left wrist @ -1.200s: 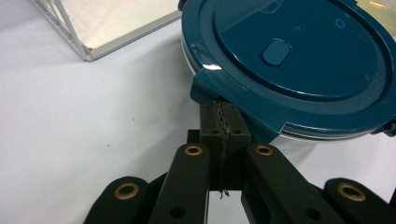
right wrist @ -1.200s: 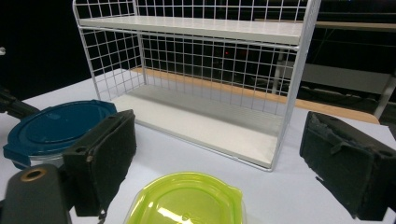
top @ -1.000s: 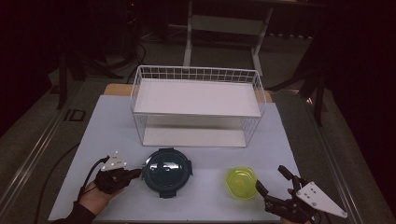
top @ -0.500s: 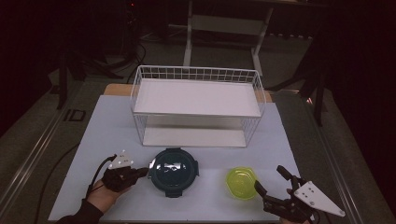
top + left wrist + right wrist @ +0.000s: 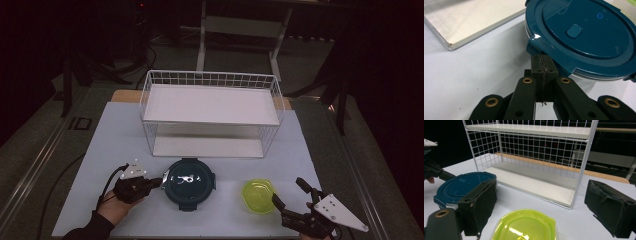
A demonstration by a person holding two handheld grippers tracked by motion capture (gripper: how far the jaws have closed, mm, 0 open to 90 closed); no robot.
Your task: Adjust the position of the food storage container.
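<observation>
A round teal lidded container (image 5: 190, 184) stands on the white table near the front, left of centre. My left gripper (image 5: 161, 182) lies level just to its left, shut. In the left gripper view the closed jaws (image 5: 541, 57) meet the edge of the teal lid (image 5: 584, 32) right under a latch tab; whether they pinch the tab I cannot tell. A small yellow-green lidded container (image 5: 258, 195) sits to the right. My right gripper (image 5: 286, 190) is at its right front, open, with the yellow-green lid (image 5: 525, 226) low between its pads (image 5: 481, 205).
A white wire rack (image 5: 210, 105) with two shelves stands at the back of the table, its open side facing the containers (image 5: 536, 150). The white tabletop (image 5: 115, 135) runs out to its edges left and right. Dark floor and stands surround it.
My left gripper has slid right, up against the teal container, which shifted slightly right with it. The right gripper and the yellow-green container have stayed put.
</observation>
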